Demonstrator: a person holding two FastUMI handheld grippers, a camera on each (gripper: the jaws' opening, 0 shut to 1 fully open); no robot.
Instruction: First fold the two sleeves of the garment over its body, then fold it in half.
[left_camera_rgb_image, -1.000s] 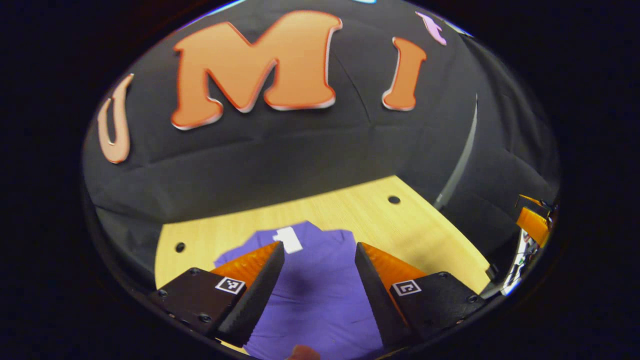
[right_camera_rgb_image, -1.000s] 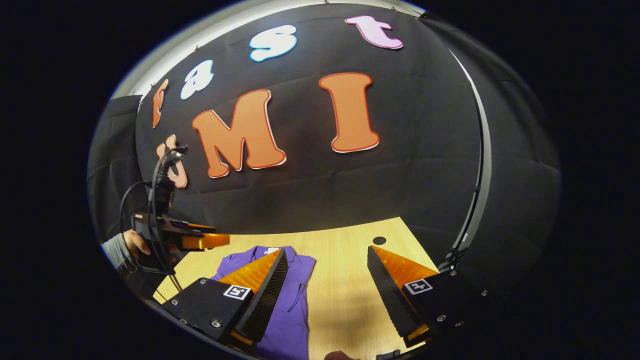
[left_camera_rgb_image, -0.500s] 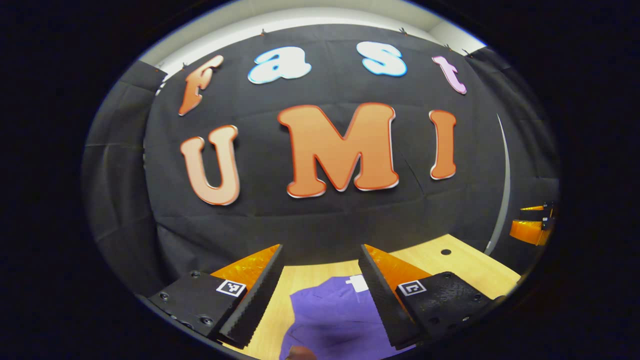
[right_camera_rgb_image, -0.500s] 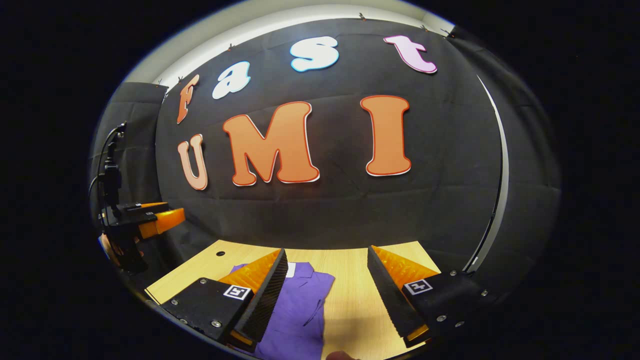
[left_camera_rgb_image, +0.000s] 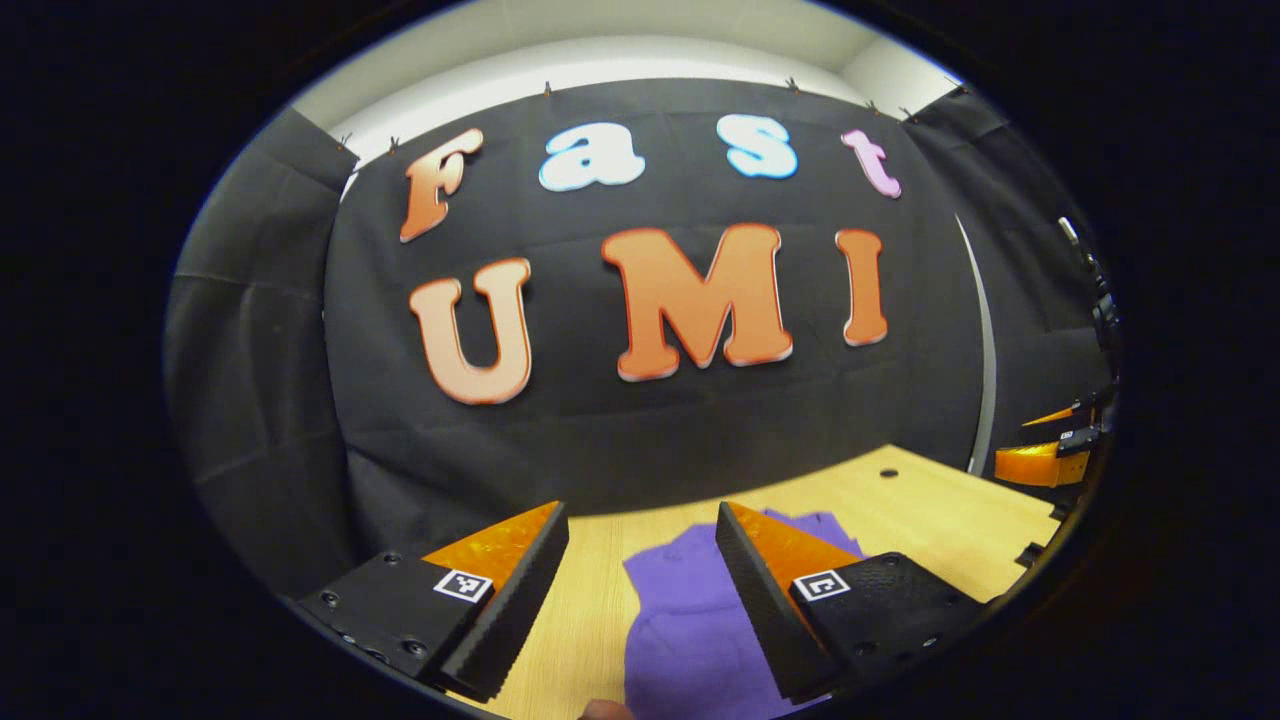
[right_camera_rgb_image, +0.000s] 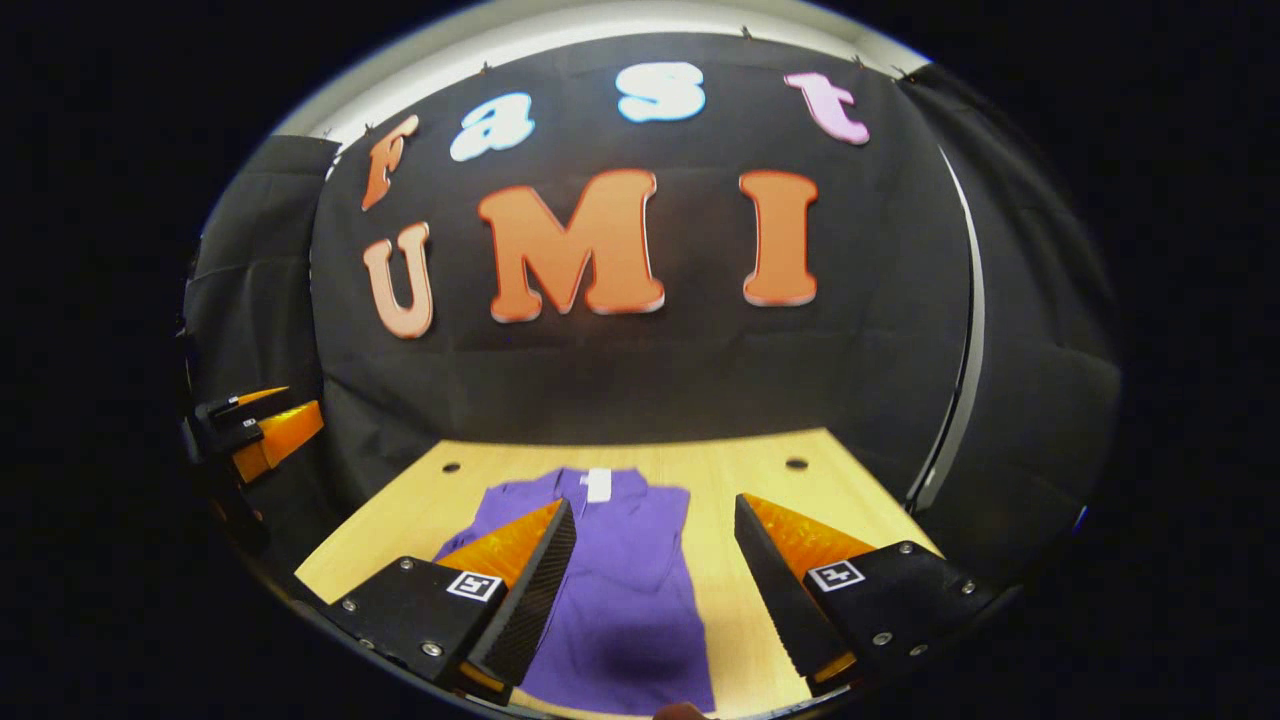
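Note:
A purple garment lies flat on the wooden table as a narrow oblong, with a white label at its far end. My right gripper hangs open above its near part, nothing between the fingers. In the left gripper view the garment sits low, partly behind the right-hand finger. My left gripper is open and empty, raised off the table. The left gripper also shows at the left edge of the right gripper view. The right gripper shows at the right edge of the left gripper view.
The table carries small round holes near its far corners, one also in the left gripper view. Black cloth walls close the booth behind and beside the table. Bare wood lies to the right of the garment.
Both grippers have lifted and turned, staying open. The garment has slid right in the left gripper view. It has moved to the middle between the fingers in the right gripper view.

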